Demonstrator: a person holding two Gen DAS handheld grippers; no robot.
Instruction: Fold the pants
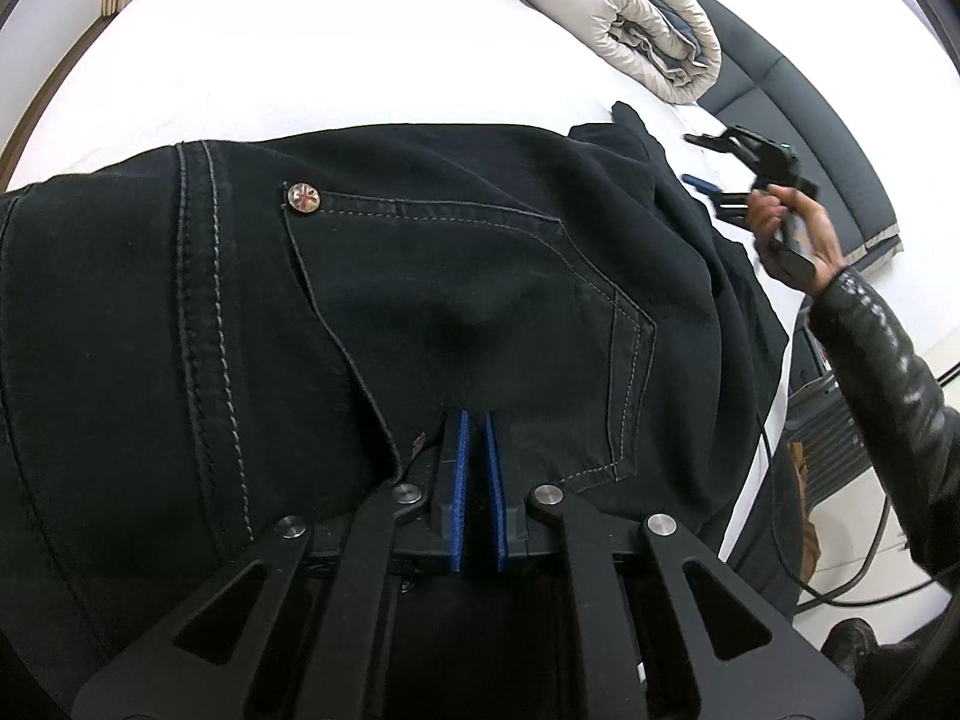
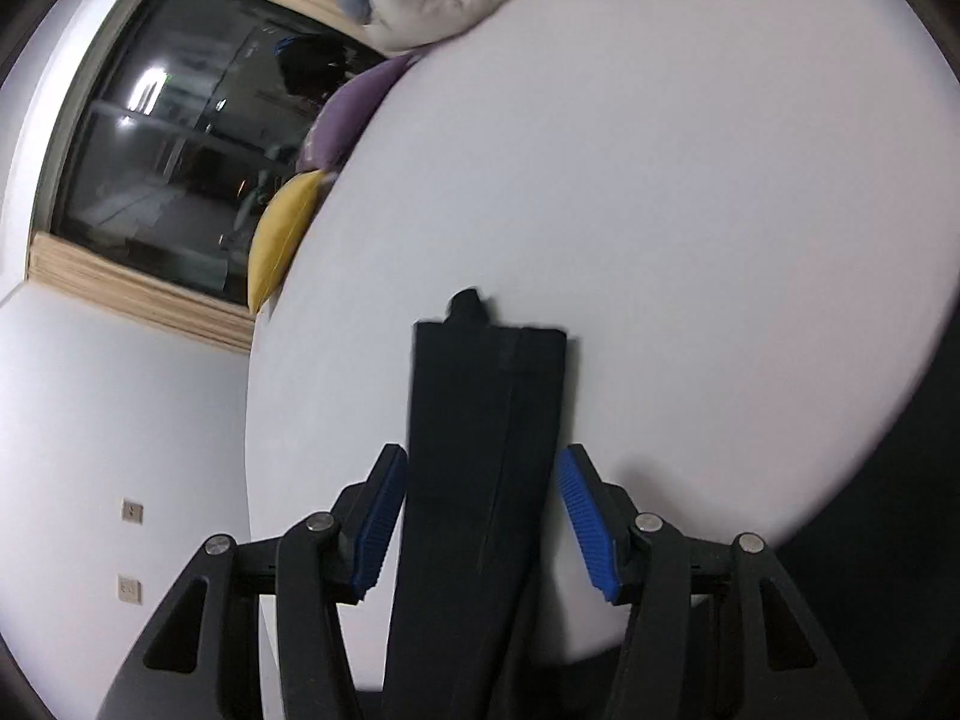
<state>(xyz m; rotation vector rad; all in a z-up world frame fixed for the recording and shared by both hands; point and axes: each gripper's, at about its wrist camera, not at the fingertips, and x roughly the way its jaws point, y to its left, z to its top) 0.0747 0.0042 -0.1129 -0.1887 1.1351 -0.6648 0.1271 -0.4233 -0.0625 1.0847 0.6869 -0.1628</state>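
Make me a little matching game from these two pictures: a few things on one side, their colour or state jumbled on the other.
Things:
1. pants
2. left gripper
3. right gripper
4. pillow

States:
A. yellow, at the bed's edge
B. jaws open, pants leg between them
C. black, spread on the white bed
D. jaws nearly shut, at the back pocket

Pairs: 1-C, 2-D, 3-B, 4-A

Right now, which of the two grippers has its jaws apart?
The right gripper: its blue pads stand wide on either side of the pants leg, not pressing it. The left gripper is shut, pads nearly together at the back pocket.
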